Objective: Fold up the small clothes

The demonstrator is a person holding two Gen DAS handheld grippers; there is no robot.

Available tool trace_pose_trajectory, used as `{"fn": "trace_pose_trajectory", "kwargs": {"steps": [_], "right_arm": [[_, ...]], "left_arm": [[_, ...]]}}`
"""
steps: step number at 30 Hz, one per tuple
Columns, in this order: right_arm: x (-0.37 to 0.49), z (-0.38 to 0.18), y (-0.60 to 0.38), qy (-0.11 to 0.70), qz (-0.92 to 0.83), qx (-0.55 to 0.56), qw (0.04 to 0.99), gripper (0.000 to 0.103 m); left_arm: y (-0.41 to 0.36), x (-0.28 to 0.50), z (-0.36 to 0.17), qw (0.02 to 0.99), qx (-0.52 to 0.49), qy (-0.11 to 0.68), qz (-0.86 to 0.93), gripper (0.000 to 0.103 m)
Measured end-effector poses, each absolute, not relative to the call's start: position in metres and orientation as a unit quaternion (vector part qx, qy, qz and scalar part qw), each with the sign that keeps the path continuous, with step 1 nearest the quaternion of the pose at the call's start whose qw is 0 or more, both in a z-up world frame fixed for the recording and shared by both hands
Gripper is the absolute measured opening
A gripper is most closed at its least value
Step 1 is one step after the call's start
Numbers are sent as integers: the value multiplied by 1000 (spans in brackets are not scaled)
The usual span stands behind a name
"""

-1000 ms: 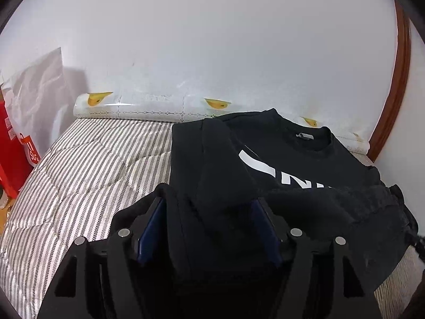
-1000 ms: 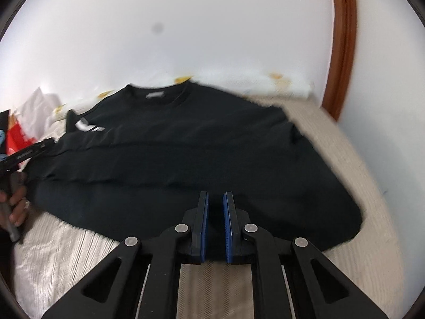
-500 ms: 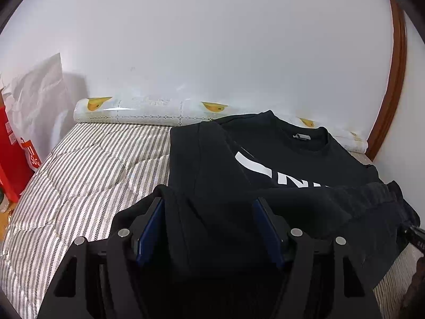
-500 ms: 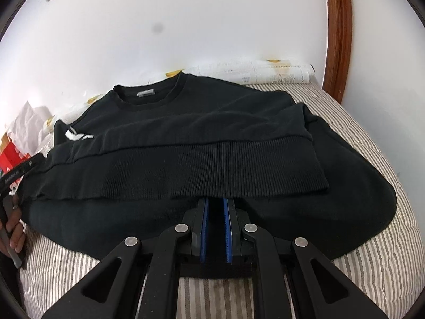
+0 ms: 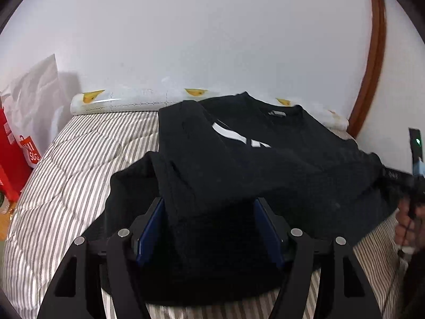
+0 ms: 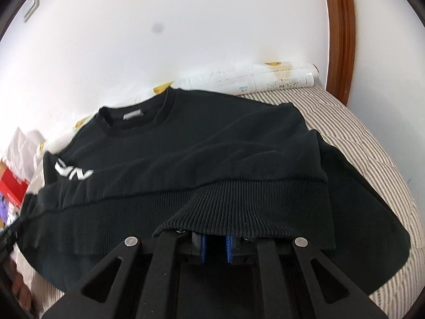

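A black sweatshirt (image 5: pixel 279 164) with white lettering lies on a striped bed, collar toward the wall. Its ribbed hem (image 6: pixel 239 202) is lifted and carried up over the body. My left gripper (image 5: pixel 209 220) has its blue pads wide apart, with a thick bunch of the hem's left end filling the gap between them. My right gripper (image 6: pixel 214 244) is shut on the hem's right end, and the rib drapes over its fingers. The sweatshirt also shows in the right wrist view (image 6: pixel 212 143).
The striped bedspread (image 5: pixel 79 164) has bare room to the left. A patterned roll (image 5: pixel 127 101) lies along the white wall. A red and white bag (image 5: pixel 18 143) stands at the left. A wooden door frame (image 6: pixel 342 37) rises at the right.
Both grippers have carried the hem forward toward the collar, so the folded part now covers more of the lettering. The right gripper stays shut on the rib.
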State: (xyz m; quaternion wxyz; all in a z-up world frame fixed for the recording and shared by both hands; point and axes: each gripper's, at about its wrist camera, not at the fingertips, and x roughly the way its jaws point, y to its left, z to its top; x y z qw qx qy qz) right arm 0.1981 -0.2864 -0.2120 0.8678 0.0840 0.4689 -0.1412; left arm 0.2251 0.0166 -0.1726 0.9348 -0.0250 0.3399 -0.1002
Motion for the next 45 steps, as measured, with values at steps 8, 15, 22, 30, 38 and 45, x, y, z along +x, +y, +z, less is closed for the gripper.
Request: {"fn": "trace_pose_trajectory", "kwargs": {"steps": [8,15,22,30,38,45], "right_arm": [[188,-213,-300,451,-115,121,877,11],[184,-210,-302,450,-115,109,879,11],[181,-209,-305,451,-117,107,878,11],[178,-208,-307,450,-119,110,878,11],[178,-208,-307,451,-119,109,878,11],[177,-207,-310,451,-118,123,876,11]], "left_arm": [[5,192,-159,934,-22,332,-130,67],[4,172,-137,947,-33,291,-133,67],[-16,171,-126,939,-36,298,-166,67],[-62,166,-164,914,10,346,-211,67],[-77,174,-182,913,41,364,-179,66],[-79,183,-181,928,80,339,-131,40]]}}
